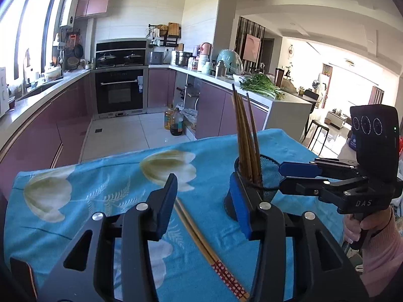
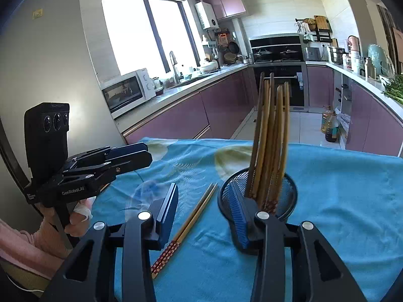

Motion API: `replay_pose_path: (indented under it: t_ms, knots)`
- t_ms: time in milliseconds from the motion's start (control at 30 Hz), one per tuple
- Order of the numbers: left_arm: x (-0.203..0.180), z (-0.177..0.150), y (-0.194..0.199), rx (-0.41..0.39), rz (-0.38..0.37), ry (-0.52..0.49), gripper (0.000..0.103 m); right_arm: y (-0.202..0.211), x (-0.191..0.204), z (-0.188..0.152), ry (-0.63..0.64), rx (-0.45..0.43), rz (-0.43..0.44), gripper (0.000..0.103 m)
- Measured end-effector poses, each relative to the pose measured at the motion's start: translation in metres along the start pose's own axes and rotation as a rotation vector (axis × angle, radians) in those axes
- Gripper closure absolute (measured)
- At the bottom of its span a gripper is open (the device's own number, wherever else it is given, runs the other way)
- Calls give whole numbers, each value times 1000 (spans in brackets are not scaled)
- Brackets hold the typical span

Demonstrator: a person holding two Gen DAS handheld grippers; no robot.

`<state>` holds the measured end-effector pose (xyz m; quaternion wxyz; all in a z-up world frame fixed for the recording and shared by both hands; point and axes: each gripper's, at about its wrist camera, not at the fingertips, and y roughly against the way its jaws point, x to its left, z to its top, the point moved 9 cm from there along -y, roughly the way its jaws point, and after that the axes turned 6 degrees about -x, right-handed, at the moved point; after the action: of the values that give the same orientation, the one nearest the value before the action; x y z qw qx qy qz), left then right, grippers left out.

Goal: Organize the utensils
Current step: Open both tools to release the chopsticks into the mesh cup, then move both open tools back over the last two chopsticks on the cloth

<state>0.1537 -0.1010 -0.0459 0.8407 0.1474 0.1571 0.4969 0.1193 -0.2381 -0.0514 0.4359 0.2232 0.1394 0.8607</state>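
Left tongs [image 1: 206, 201] parted, empty, over chopstick pair [image 1: 209, 249] lying mid-counter [image 1: 100, 188]; right tongs [image 2: 206, 214] parted, empty; mesh holder [image 2: 289, 196] holds upright chopsticks [image 2: 269, 136].

Holder base [image 1: 230, 206]: hidden behind blue pad, 5 o'clock.
Upright chopsticks [image 2: 270, 136]: motion-blurred.
Lying chopsticks [image 1: 201, 241]: red ends cut off at 6 o'clock edge.

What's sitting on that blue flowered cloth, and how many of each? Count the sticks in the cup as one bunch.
Loose chopsticks lying on the cloth: 2
Black mesh cup: 1
Bunch of chopsticks standing in the cup: 1
Total: 4
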Motion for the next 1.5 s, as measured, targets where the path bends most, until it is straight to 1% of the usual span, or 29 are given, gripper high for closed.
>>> replay_pose_path:
  t_ms: [67,167,233,333,467,667,800,1033,1133,1300,1367,1500]
  knots:
    - [9,-15,1,27,36,-7,57,-8,7,-14,0,35,9,59]
    - [19,-38,-3,79,57,8,55,-25,11,-36,-24,99,19,59]
    - [24,-53,-6,112,69,12,55,-35,11,-49,-31,136,8,59]
    - [23,-76,-17,177,59,27,55,-41,9,-60,-73,159,8,56]
    - [20,-104,-33,262,60,20,55,-45,5,-69,-94,187,-5,56]
    - [8,-124,-51,333,43,18,55,-45,2,-77,-109,199,-15,52]
    - [8,-130,-58,361,51,16,55,-47,3,-79,-112,207,-15,51]
    - [4,-130,-61,368,50,11,55,-51,1,-82,-120,217,-14,51]
    - [3,-129,-62,368,57,4,56,-52,1,-82,-121,218,-15,51]
    - [7,-129,-62,371,57,27,62,-55,2,-82,-115,227,-13,51]
    - [9,-130,-60,371,51,44,68,-58,4,-82,-112,229,-9,51]
    - [17,-130,-57,369,23,125,77,-67,7,-79,-92,237,-17,51]
